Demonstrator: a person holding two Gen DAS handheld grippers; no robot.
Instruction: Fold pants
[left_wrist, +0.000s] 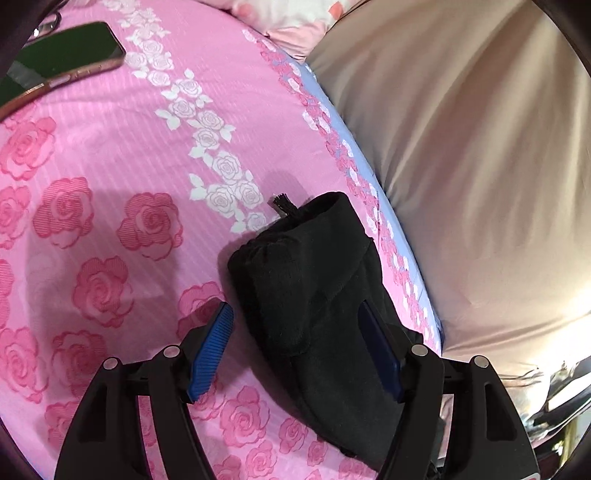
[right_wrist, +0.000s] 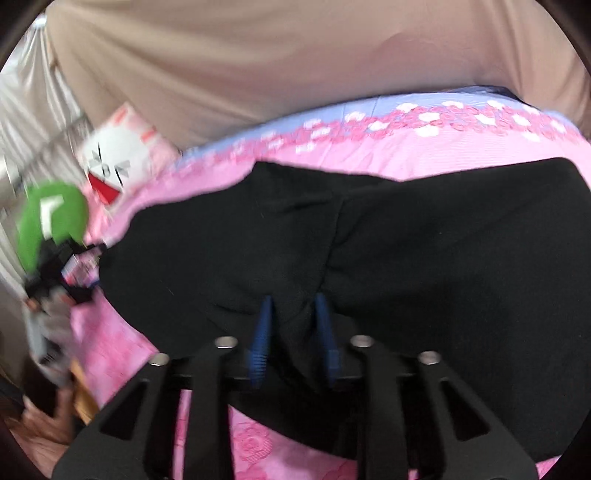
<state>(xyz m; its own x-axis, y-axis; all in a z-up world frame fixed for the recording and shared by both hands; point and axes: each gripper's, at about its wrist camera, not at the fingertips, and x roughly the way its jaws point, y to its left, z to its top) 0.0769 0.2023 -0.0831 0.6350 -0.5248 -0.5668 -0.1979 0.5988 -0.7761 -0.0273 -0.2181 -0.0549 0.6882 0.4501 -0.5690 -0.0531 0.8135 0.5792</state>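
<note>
Pink rose-printed bedsheet (left_wrist: 110, 206) covers the bed, with a band of white roses running across it and a lilac strip along the bed's far edge, where a beige curtain (left_wrist: 461, 147) hangs close against the mattress. Black pants (left_wrist: 314, 280) lie near that edge, bunched into a thick folded bundle in the left wrist view, a frayed drawstring end (left_wrist: 281, 206) poking out at the top. Left tongs (left_wrist: 295, 347) stand apart, their 2 blue pads on either side of the bundle; the right pad (left_wrist: 380, 350) lies against the cloth while the left pad (left_wrist: 212, 350) is over bare sheet just beside it, so nothing is gripped. Right tongs (right_wrist: 291, 332) are drawn close together on a raised pleat of the pants (right_wrist: 369, 258), pinching the fabric between the blue pads. A dark phone (left_wrist: 70, 55) rests on the sheet well apart from the bundle, toward the corner. In the right wrist view, which is blurred, a white-and-red cushion (right_wrist: 118, 155) sits at the bed's end near the curtain, and a green round marker (right_wrist: 51, 218) on the other device shows past the pants. Open sheet spreads between the phone and the pants; the curtain side leaves little room.
</note>
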